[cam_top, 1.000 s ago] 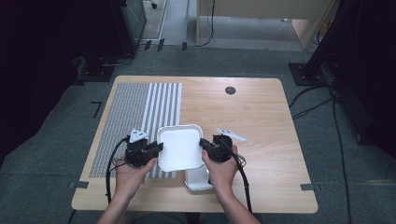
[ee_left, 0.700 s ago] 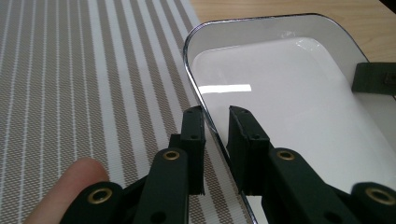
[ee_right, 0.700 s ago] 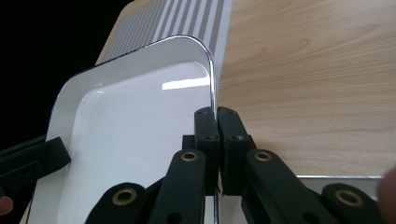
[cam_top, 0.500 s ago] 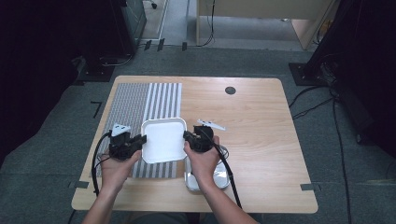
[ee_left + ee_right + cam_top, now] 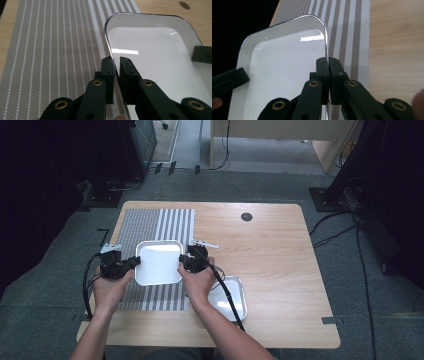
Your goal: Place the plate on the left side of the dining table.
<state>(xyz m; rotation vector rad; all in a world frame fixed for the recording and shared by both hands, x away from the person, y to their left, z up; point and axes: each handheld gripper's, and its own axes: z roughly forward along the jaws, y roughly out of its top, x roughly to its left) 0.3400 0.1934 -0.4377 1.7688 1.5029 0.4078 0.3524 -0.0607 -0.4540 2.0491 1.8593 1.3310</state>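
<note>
A white rectangular tray point(image 5: 159, 262) hangs between my two grippers over the striped placemat point(image 5: 150, 222). My left gripper point(image 5: 134, 263) grips the tray's left rim; in the left gripper view its jaws point(image 5: 116, 61) have just been closing, and the thin rim of the tray point(image 5: 155, 55) is pinched between them. My right gripper point(image 5: 182, 262) is shut on the opposite rim, and in the right gripper view its jaws point(image 5: 328, 61) press tight on the edge of the tray point(image 5: 287, 65). The tray holds nothing.
A second white tray point(image 5: 232, 297) lies on the wooden table point(image 5: 280, 260) at the front, just right of my right forearm. A round dark hole point(image 5: 246, 216) sits near the table's far edge. Cables trail from both grippers toward the front.
Both hands have carried the tray leftward and a little farther away, from over the second tray to above the placemat. The second tray now lies uncovered.
</note>
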